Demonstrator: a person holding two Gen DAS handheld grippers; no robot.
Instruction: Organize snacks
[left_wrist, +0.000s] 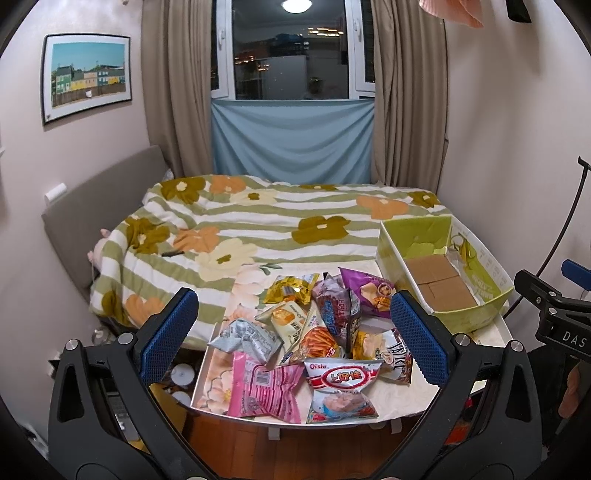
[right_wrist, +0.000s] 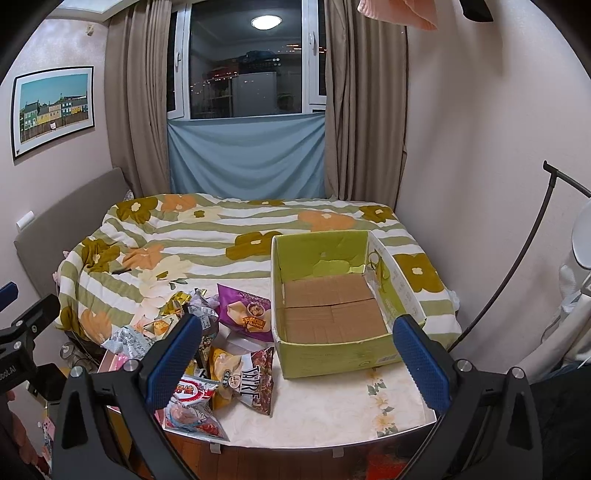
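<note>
Bedside table (right_wrist: 332, 417), snack packets (left_wrist: 314, 332) heaped left, empty green box (right_wrist: 332, 314) at right. Left gripper (left_wrist: 295, 336) and right gripper (right_wrist: 295, 360): jaws spread wide, holding nothing. Sorting not begun; next, probably closing on one packet.

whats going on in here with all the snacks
A person holds a two-finger gripper in each hand over a small table beside a bed. A pile of snack bags lies on it, next to an empty green cardboard box. The left gripper and right gripper are both open, holding nothing; no bag is boxed yet.
</note>
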